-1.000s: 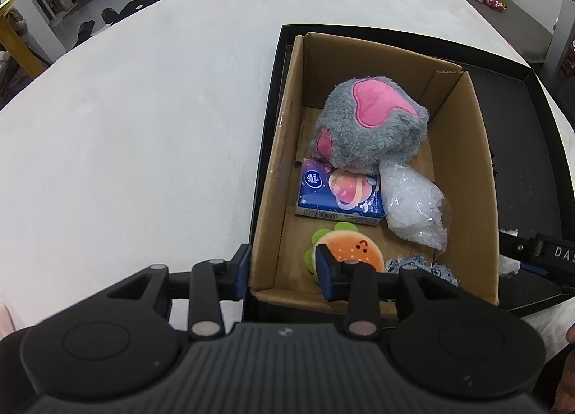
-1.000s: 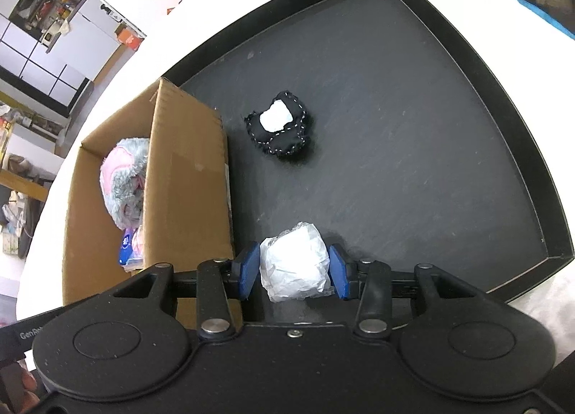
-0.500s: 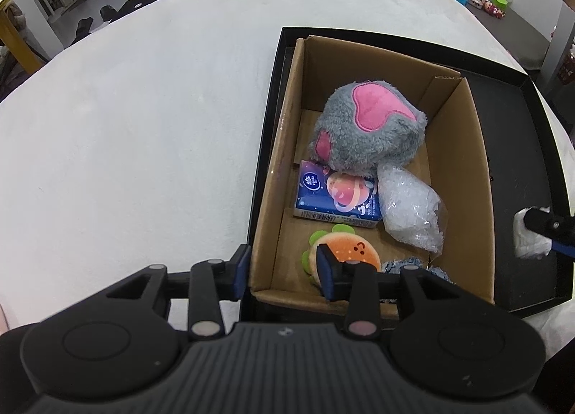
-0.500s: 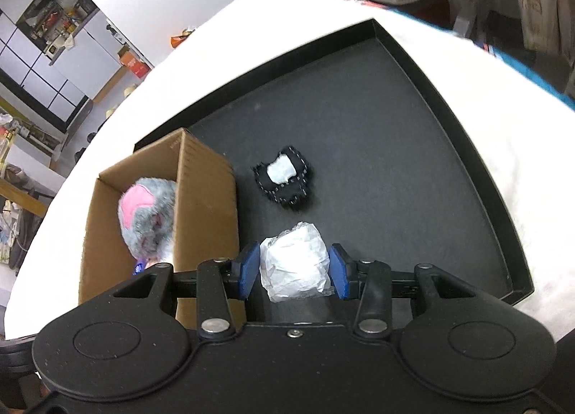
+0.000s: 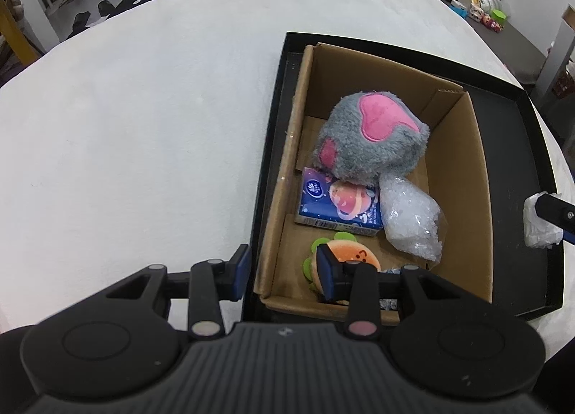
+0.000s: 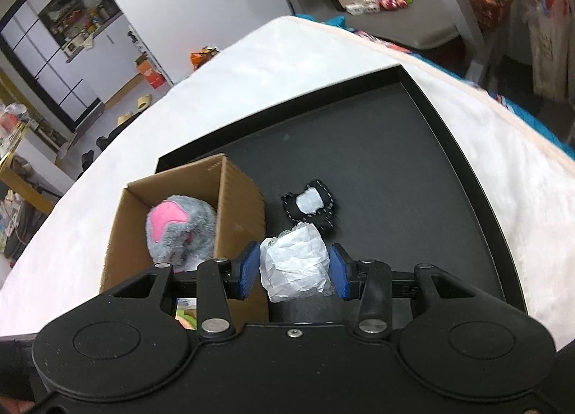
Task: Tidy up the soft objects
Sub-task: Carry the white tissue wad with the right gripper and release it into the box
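Observation:
A cardboard box (image 5: 463, 176) stands in a black tray (image 5: 532, 148). It holds a grey and pink plush (image 5: 370, 137), a blue tissue pack (image 5: 337, 205), a clear crinkled bag (image 5: 409, 223) and an orange burger toy (image 5: 345, 255). My left gripper (image 5: 284, 270) straddles the box's near left wall, jaws closed on it. My right gripper (image 6: 294, 266) is shut on a white crumpled wad (image 6: 294, 263), held above the tray right of the box (image 6: 237, 205); the wad also shows in the left wrist view (image 5: 539, 223). A black and white soft toy (image 6: 311, 203) lies on the tray.
The tray (image 6: 413, 169) sits on a white cloth-covered table (image 5: 143, 119). The tray's raised rim runs along the right and far sides. Room clutter lies beyond the table edge.
My right gripper has lifted the white wad up off the tray and tilted up, so the tray and box look farther away. The left gripper has held still.

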Action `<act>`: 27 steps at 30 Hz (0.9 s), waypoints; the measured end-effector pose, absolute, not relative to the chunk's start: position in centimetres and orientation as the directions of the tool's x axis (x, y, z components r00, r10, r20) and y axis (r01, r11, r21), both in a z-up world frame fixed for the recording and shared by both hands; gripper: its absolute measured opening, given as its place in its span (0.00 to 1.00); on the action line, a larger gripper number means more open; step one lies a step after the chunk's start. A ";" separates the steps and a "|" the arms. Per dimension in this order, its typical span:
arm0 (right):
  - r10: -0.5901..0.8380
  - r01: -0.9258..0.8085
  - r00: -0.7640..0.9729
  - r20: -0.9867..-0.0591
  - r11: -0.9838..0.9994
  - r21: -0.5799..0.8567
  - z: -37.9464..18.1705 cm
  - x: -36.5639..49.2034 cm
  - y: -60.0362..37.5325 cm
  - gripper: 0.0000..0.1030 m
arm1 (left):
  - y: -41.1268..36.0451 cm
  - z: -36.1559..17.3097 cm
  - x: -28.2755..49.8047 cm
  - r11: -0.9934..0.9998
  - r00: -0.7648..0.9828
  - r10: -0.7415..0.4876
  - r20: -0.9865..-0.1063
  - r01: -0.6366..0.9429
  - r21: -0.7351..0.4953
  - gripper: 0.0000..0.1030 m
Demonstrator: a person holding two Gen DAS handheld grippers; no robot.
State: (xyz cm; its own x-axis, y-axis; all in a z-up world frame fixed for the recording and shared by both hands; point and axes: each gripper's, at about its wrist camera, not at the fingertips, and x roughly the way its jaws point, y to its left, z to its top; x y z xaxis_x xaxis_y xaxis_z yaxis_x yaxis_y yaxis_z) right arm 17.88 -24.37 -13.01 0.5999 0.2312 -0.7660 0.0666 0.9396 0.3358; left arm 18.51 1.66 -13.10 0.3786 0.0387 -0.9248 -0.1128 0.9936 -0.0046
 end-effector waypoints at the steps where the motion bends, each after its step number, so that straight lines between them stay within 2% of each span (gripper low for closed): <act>1: 0.232 0.055 0.608 -0.759 0.942 0.332 -12.7 17.9 -24.1 0.40 | 1.8 -13.1 18.5 0.993 0.379 0.037 -0.925 -0.117 -0.008 0.37; 10: 0.262 -0.037 0.662 -0.702 0.947 0.319 -10.6 18.1 -21.7 0.41 | 2.9 -13.0 18.5 0.990 0.405 0.029 -0.914 -0.140 -0.030 0.37; 20: 0.302 -0.107 0.653 -0.694 0.945 0.310 -9.8 18.6 -19.0 0.41 | 3.9 -13.7 18.7 0.986 0.401 -0.013 -0.916 -0.147 -0.079 0.32; 25: 0.305 -0.117 0.647 -0.699 0.945 0.304 -9.6 19.1 -17.9 0.41 | 4.2 -14.1 18.7 0.984 0.396 -0.034 -0.918 -0.145 -0.099 0.21; 26: 0.304 -0.118 0.646 -0.700 0.946 0.302 -9.6 19.2 -17.7 0.41 | 4.3 -14.2 18.7 0.984 0.392 -0.039 -0.919 -0.146 -0.104 0.13; 27: 0.304 -0.120 0.647 -0.700 0.946 0.300 -9.5 19.3 -17.5 0.41 | 4.4 -14.4 18.7 0.983 0.388 -0.042 -0.921 -0.149 -0.108 0.13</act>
State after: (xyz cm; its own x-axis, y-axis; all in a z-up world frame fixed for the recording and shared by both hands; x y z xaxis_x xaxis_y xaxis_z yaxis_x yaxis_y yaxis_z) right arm 19.27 -17.51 -9.49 0.6468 0.3036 -0.6996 -0.1200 0.9464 0.2998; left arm 18.74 4.40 -14.37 0.3883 -0.0425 -0.9205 -0.1492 0.9829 -0.1083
